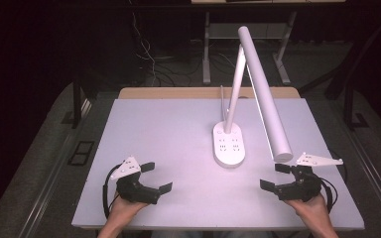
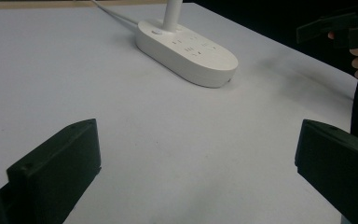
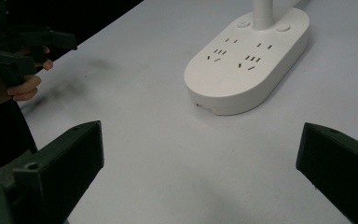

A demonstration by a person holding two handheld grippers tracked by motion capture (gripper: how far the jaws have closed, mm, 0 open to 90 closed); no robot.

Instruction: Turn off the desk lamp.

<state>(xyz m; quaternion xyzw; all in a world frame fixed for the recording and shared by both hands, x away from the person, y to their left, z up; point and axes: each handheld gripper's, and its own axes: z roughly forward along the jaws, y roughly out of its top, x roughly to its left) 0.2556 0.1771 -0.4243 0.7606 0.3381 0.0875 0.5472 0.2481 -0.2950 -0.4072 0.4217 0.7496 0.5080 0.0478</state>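
A white plastic desk lamp [image 1: 235, 89] with an oval socket-strip base and long tubular head stands mid-bench [image 1: 168, 129]; left tongs [image 1: 155, 177] and right tongs [image 1: 273, 176] gape empty near it.

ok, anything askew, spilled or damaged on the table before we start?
Nothing stands out. The white desk lamp with the oval socket base stands upright mid-table, its long tube head angled down to the right, intact. Left gripper and right gripper are open on either side, touching nothing.
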